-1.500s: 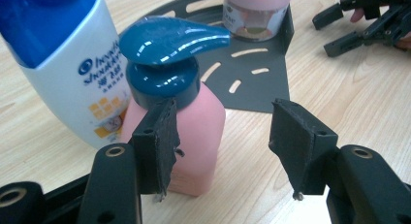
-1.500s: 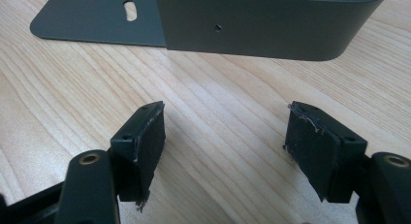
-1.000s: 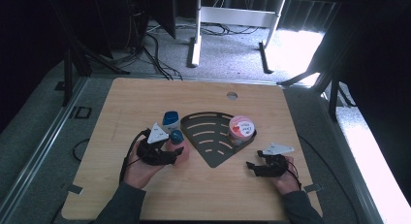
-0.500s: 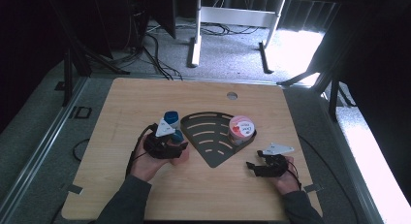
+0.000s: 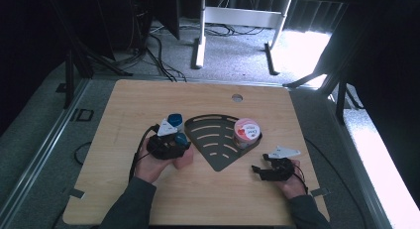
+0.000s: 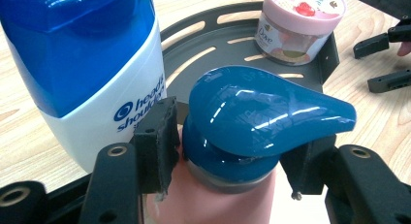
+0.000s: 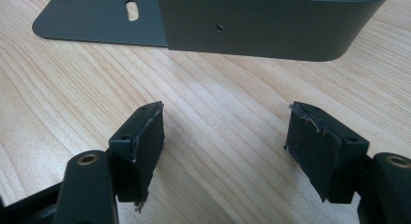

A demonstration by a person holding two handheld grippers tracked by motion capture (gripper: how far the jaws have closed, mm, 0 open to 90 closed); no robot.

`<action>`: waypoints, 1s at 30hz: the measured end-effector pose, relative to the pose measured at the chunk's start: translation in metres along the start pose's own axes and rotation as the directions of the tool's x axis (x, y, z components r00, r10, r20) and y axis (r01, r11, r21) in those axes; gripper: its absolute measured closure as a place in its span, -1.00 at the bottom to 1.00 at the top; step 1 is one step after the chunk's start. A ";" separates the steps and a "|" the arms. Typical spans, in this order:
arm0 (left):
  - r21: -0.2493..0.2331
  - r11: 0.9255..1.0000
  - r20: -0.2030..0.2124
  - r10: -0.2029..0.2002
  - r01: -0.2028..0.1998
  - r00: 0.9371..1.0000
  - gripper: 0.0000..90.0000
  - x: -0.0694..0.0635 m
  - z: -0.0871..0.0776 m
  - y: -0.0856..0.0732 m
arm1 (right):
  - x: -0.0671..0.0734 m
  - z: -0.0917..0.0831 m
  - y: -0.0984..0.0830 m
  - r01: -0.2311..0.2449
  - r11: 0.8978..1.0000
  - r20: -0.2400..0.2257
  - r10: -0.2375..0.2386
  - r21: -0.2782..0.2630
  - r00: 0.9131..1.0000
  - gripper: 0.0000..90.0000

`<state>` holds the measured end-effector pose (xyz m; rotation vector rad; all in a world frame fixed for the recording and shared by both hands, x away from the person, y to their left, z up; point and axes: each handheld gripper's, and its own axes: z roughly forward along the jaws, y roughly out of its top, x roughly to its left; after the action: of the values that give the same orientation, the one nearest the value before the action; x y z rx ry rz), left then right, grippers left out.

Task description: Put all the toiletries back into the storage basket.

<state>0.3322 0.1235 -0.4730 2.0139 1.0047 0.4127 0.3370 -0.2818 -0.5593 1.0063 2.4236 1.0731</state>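
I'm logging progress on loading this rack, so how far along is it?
Done: the pink-lidded jar already sits in the dark corner rack. In hand: the left gripper has just been closing around the neck of the pink pump bottle, beside the rack. Left: that bottle and the blue-capped shampoo bottle stand outside the rack. The right gripper waits open over bare table.

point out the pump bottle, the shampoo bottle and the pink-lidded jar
pump bottle (image 6: 261, 115), left gripper view, on its teal pump head
shampoo bottle (image 6: 82, 54), left gripper view, on its blue cap
pink-lidded jar (image 5: 246, 129), high view, on its lid
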 end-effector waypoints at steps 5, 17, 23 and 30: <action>-0.004 1.000 0.011 -0.010 0.010 1.000 0.06 0.002 0.001 0.001 | 0.000 0.000 0.000 0.001 1.000 0.001 -0.001 0.000 1.000 -0.35; -0.012 0.999 -0.010 0.047 -0.047 0.999 0.15 -0.003 -0.001 0.002 | 0.000 0.000 0.000 0.001 1.000 0.000 -0.001 0.000 1.000 -0.35; -0.016 0.999 -0.013 0.049 -0.049 0.999 0.16 -0.003 -0.002 0.002 | 0.000 0.000 0.000 -0.001 1.000 -0.001 0.001 0.000 1.000 -0.35; -0.005 0.998 -0.019 0.058 -0.059 0.998 0.17 -0.005 -0.004 0.003 | 0.000 0.000 0.000 -0.002 1.000 -0.003 0.002 0.000 1.000 -0.35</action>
<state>0.3280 0.1205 -0.4684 2.0418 0.9570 0.4664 0.3372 -0.2822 -0.5593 1.0083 2.4254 1.0757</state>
